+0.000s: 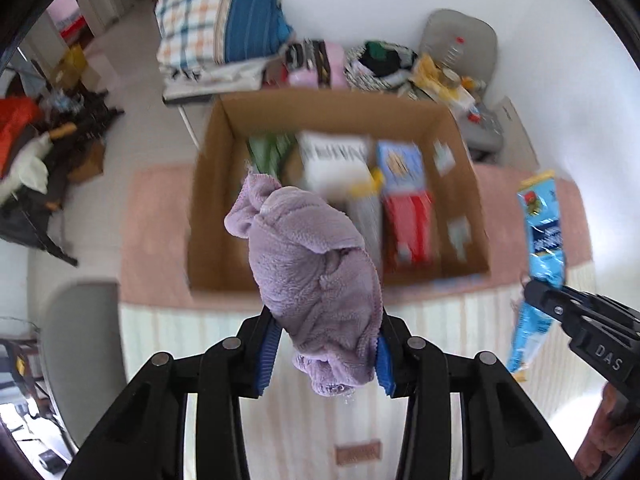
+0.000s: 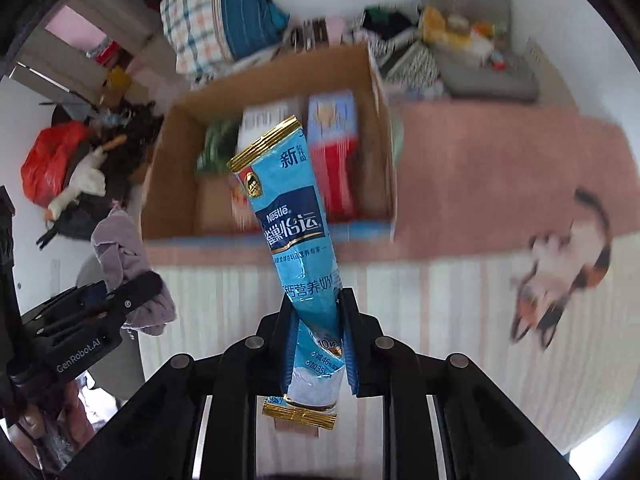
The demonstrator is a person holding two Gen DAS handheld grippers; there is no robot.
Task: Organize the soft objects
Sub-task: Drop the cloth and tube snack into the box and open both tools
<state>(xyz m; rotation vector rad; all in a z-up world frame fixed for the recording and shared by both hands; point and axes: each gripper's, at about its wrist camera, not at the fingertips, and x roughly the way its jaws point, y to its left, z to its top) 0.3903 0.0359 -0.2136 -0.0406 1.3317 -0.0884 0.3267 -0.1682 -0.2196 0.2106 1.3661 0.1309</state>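
While I held both tools above the striped bedding (image 1: 460, 320), the left gripper (image 1: 326, 354) was clenched on a lilac towel (image 1: 316, 276), its blue pads (image 1: 267, 354) pressing the bundle from either side. The towel rose forward out of the jaws, with a small tuft hanging back beneath them, and its far end reached over the near wall of the cardboard box (image 1: 208, 216) straight ahead. Seen from my right wrist, that same towel (image 2: 120, 256) stood low and to the left, pinched in the left gripper (image 2: 120, 300). The right gripper (image 2: 318, 340) was grasping a blue milk-powder sachet (image 2: 292, 220) near its lower end; the gold-edged bottom seal stuck out behind the fingers, while the long upper part leaned forward and slightly left, covering part of the box (image 2: 172, 176) beyond it. From the left wrist the sachet (image 1: 540, 232) showed far to the right, upright in the right gripper (image 1: 548, 300). Cartons lay inside the box, motion-blurred. To the right of the right gripper a calico plush cat (image 2: 560, 272) lay on the bedding, just at the edge of the pink blanket (image 2: 500, 168).
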